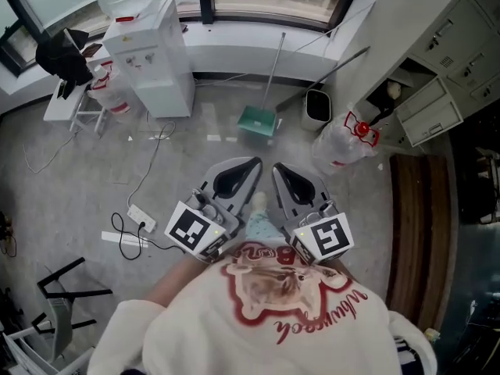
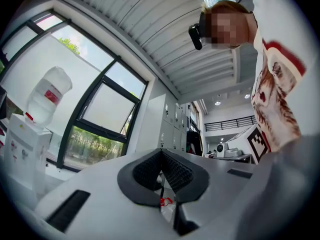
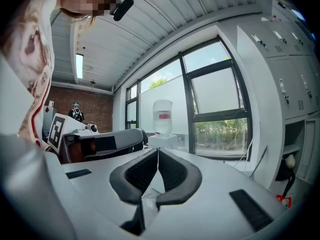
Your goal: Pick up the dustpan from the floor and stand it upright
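The green dustpan sits on the grey floor ahead of me, its long thin handle running toward the window wall. Both grippers are held close to my body, well short of the dustpan, side by side and pointing toward it. My left gripper has its dark pads pressed together with nothing between them. The jaws of my right gripper are likewise shut and hold nothing. Neither gripper view shows the dustpan; the right one shows the left gripper's body.
A white water dispenser stands at the back left. A small bin, a leaning grey pole and a large water bottle lie right of the dustpan. Cabinets line the right; a power strip and cables lie left.
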`<state>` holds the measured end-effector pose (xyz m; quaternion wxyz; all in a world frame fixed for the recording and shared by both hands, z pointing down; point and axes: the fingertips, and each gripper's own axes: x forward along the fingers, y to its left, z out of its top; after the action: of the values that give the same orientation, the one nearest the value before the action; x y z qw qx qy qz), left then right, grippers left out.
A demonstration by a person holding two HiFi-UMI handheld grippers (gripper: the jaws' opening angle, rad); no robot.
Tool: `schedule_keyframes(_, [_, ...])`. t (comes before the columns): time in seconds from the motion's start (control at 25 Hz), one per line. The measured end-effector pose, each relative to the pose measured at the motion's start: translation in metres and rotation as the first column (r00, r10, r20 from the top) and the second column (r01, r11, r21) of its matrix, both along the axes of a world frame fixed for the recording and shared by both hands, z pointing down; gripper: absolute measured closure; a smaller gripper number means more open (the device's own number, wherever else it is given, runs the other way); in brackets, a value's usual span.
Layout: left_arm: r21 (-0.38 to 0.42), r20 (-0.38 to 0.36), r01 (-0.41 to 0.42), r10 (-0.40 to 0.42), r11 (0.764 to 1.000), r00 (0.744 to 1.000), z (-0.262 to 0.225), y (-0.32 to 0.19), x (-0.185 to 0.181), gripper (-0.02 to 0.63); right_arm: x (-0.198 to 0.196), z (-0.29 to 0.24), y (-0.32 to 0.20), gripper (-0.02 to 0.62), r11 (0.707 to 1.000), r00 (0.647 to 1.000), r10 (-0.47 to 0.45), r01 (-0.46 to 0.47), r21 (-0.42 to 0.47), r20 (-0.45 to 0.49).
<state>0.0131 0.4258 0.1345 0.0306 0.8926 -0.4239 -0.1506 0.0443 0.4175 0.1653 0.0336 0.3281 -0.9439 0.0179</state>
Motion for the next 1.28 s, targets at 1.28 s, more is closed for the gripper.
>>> schedule_keyframes(1.28, [-0.061, 0.032, -0.010, 0.012, 0.998, 0.999, 0.013, -0.302, 0.042, 0.586, 0.057, 0.020, -0.306, 0.570, 0.993, 0.996, 0.068, -0.063, -0.097, 0.054])
